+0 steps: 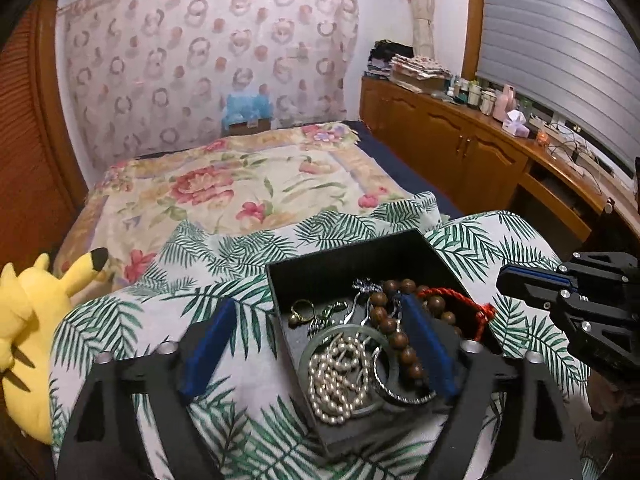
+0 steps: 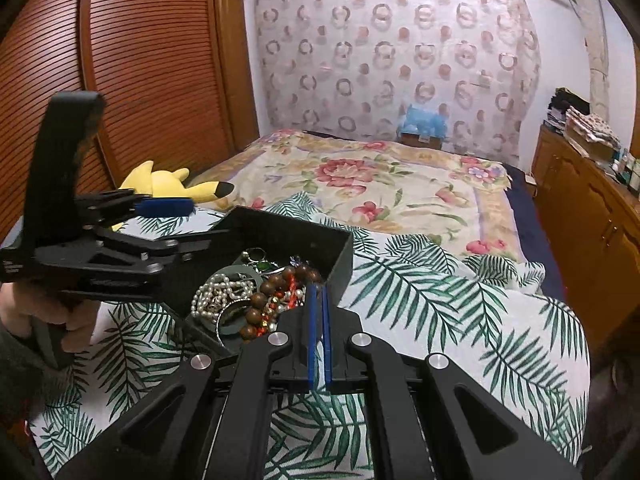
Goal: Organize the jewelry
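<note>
On the palm-leaf pillow (image 1: 224, 248) at the near end of the bed (image 1: 248, 184), a black open box (image 1: 340, 252) is sitting with the jewelry heaped inside: a pearl strand (image 1: 340, 376), a wooden bead bracelet (image 1: 394, 320), a red cord (image 1: 456, 294), a pale green bangle (image 1: 320, 340), a silver bangle (image 1: 400, 394) and a gold ring (image 1: 301, 309). The left claw (image 1: 316, 344) is hanging over the box's near left corner with its blue pads spread wide, one outside the box wall and one above the beads, pinching nothing. The right claw (image 2: 319, 336) is hovering just off the box's near right edge, its pads pressed together with nothing between them.

A yellow plush toy (image 1: 28, 320) is lying at the pillow's left edge, beside the slatted wooden wardrobe (image 2: 152, 60).

Only the left wrist view is showing the ring clearly, along with the wooden cabinets (image 1: 452, 136) under the window blind (image 1: 560, 32), topped with bottles and folded cloth. Only the right wrist view is showing the person's hand (image 2: 60, 316) gripping the left claw's handle.

A floral bedspread (image 2: 380, 184) is covering the bed, and a circle-patterned curtain (image 2: 392, 52) is hanging on the far wall.
</note>
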`<state>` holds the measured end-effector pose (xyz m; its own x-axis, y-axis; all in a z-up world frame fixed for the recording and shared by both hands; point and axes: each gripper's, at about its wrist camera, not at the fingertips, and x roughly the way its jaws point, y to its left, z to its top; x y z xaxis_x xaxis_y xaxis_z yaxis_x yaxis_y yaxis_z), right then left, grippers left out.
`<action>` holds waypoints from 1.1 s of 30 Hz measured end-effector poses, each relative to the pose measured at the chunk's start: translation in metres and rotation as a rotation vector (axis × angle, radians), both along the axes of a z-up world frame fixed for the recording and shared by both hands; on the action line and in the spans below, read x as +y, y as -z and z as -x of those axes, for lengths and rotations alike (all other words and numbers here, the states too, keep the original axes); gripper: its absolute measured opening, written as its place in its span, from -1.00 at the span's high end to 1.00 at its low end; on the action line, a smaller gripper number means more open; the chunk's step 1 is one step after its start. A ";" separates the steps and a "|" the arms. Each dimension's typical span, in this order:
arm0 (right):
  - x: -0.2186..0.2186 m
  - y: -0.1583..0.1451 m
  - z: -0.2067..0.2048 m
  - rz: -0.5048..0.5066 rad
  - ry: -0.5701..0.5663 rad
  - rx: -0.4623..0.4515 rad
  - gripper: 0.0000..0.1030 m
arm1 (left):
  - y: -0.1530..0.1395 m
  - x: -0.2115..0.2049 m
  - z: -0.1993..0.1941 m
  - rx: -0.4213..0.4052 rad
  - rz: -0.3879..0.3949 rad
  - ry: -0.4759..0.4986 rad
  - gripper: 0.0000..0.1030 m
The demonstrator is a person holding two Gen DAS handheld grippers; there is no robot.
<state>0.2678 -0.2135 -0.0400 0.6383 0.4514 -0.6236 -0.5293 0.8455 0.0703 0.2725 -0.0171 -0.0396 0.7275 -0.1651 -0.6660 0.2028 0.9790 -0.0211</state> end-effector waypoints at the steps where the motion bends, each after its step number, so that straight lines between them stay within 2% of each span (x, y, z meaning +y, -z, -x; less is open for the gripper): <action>1: -0.002 0.000 0.002 -0.001 0.007 -0.003 0.93 | -0.002 0.000 0.004 -0.005 -0.001 -0.004 -0.75; 3: -0.005 0.000 0.007 -0.004 0.025 -0.007 0.91 | -0.004 0.001 0.014 -0.015 -0.004 -0.021 -0.83; 4: -0.007 0.000 0.010 -0.007 0.034 -0.008 0.74 | -0.005 0.001 0.016 -0.015 -0.005 -0.027 -0.85; 5: -0.008 -0.001 0.012 -0.010 0.043 -0.010 0.43 | -0.005 0.002 0.021 -0.015 -0.008 -0.036 -0.85; 7: -0.010 -0.001 0.017 -0.014 0.062 -0.019 0.09 | -0.004 0.004 0.026 -0.013 -0.015 -0.049 -0.85; 9: -0.012 0.000 0.023 -0.013 0.082 -0.021 -0.07 | -0.001 0.006 0.035 -0.004 -0.015 -0.067 -0.85; 11: -0.014 0.001 0.028 -0.015 0.106 -0.025 -0.45 | 0.001 0.008 0.044 -0.001 -0.002 -0.074 -0.85; 14: -0.017 0.000 0.036 -0.020 0.134 -0.034 -0.74 | 0.003 0.011 0.057 -0.008 -0.008 -0.094 -0.85; 17: -0.018 0.000 0.048 -0.019 0.160 -0.050 -0.95 | 0.004 0.011 0.073 -0.015 -0.001 -0.100 -0.85; 25: -0.023 -0.004 0.078 -0.017 0.223 -0.068 -0.95 | -0.005 0.012 0.109 -0.032 -0.005 -0.141 -0.85; 33: -0.031 -0.035 0.128 -0.055 0.252 -0.166 -0.95 | -0.035 0.013 0.152 -0.116 0.015 -0.154 -0.85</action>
<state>0.1394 -0.2441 -0.0052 0.8255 0.2962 -0.4805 -0.3118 0.9489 0.0492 0.1202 -0.0041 -0.0045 0.8166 -0.0552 -0.5746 0.0529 0.9984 -0.0208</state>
